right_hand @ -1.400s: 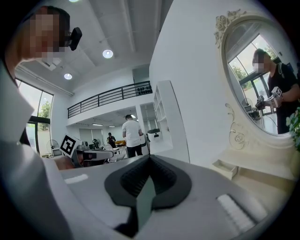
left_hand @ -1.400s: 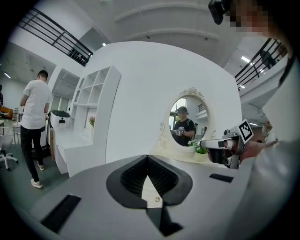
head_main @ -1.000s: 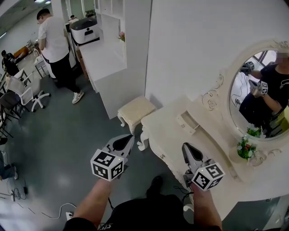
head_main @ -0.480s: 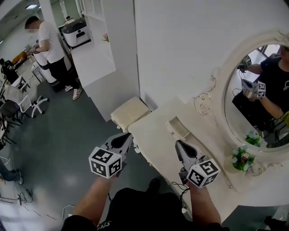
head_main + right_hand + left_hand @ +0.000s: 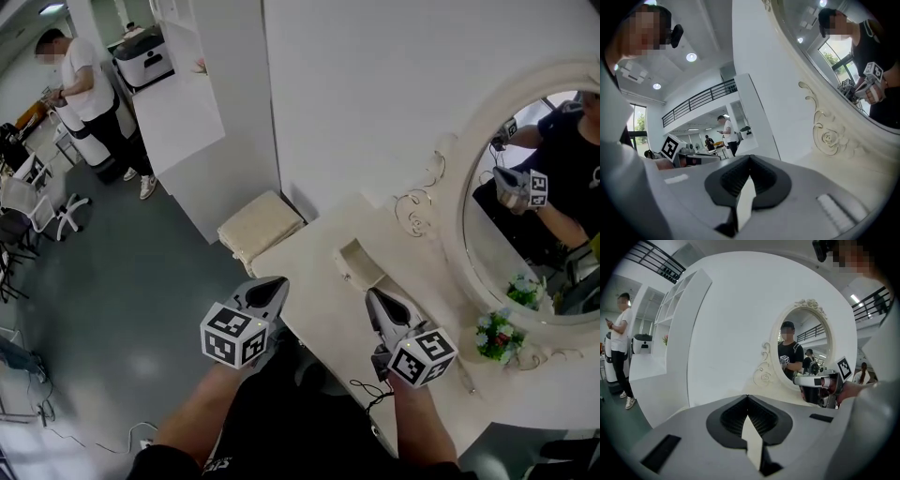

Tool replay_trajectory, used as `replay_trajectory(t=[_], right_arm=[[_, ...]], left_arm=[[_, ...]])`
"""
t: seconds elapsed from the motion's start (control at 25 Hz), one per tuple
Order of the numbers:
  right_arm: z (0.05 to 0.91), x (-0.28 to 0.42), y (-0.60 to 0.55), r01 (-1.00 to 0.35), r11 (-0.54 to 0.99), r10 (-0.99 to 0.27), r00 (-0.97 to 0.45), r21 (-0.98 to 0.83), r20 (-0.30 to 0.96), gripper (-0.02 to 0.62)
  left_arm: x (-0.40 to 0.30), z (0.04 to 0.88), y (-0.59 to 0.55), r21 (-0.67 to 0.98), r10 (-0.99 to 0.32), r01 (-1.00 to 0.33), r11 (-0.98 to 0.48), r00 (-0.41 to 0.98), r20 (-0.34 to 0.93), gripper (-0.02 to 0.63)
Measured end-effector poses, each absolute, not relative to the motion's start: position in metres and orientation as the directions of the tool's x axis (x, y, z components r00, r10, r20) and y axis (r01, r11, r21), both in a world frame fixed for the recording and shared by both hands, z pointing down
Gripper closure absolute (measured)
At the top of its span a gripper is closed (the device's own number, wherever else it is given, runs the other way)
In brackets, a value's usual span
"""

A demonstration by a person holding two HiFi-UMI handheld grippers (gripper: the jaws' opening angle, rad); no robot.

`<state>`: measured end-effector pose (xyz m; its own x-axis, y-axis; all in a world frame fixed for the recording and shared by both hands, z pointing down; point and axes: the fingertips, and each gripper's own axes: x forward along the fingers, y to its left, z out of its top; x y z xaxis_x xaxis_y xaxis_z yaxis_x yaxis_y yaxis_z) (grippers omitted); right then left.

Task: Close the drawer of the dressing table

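With left gripper (image 5: 270,289) and right gripper (image 5: 378,302) both closed tight and empty, the small open drawer (image 5: 356,265) sits at eleven o'clock of the right one; an off-centre shove could skew and jam it.

A plain white wall (image 5: 375,94) fills the upper part of the head view. To its left stands a white shelf unit (image 5: 183,122) with a broad counter, and a white-and-dark machine (image 5: 142,58) sits at the counter's far end. A cream cushioned stool (image 5: 260,225) stands on the grey floor (image 5: 122,309) near the unit's foot. Further left are a white office chair (image 5: 28,202) and a person in a white shirt (image 5: 80,84). Cables (image 5: 56,436) trail over the floor. In the right gripper view, round ceiling lights (image 5: 691,57) glow above a railed balcony (image 5: 698,101), with a bright window (image 5: 640,123) to the left.
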<state>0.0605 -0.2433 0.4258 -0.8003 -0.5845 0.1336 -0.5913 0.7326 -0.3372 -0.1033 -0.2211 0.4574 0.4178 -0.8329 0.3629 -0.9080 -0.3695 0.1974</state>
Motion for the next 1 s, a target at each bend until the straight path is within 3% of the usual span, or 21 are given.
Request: replay_trajectory(t=[0.52, 1.0], right_arm=[[0.461, 0.074, -0.282, -0.676, 0.652, -0.635, -0.734, -0.344, 0.239, 0.584], [0.495, 0.083, -0.291, -0.705, 0.590, -0.650, -0.704, -0.395, 0.287, 0.584]], left_arm=[[-0.037, 0.535, -0.279, 0.241, -0.682, -0.812, -0.532, 0.579, 0.446, 0.595], [-0.003, 0.600, -0.305, 0.267, -0.574, -0.764, -0.587, 0.625, 0.529, 0.514]])
